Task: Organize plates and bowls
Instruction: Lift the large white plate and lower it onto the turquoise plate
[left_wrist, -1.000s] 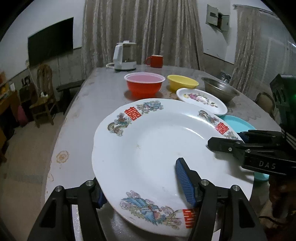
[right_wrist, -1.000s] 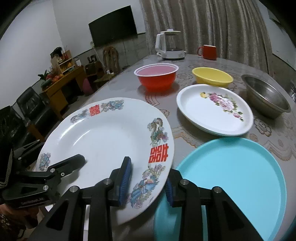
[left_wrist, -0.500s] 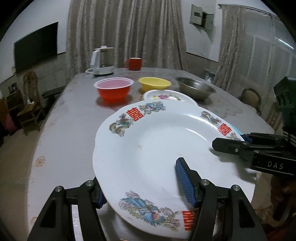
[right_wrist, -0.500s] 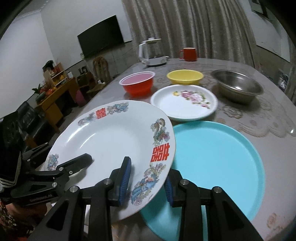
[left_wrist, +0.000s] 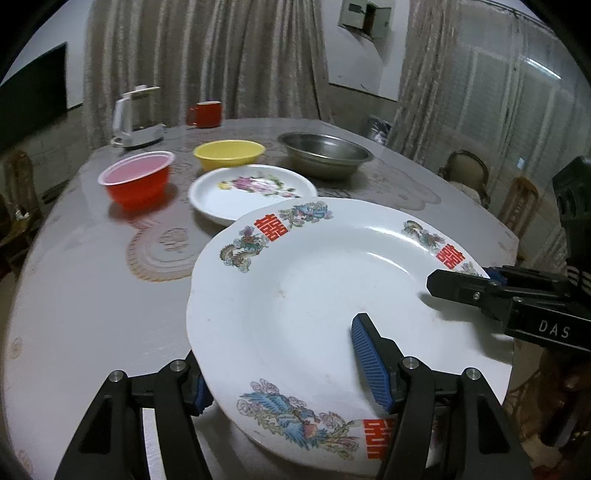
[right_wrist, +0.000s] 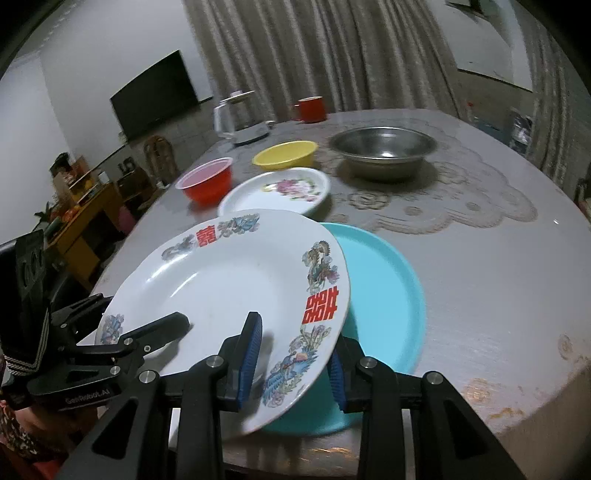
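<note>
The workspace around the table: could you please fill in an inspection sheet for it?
Surface: round table, lace-patterned cover.
Job's things: big white plate held above teal plate; floral plate, red bowl, yellow bowl, steel bowl.
Clutter: kettle, red mug.
Grippers: left gripper, right gripper both clamp the big plate's rim.
Cables: nothing seen.
Surroundings: curtains, wall television, chairs.

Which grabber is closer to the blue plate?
The right gripper. It grips the big white plate on the edge right above the blue plate. The left gripper holds the white plate's far edge, away from the blue one.
</note>
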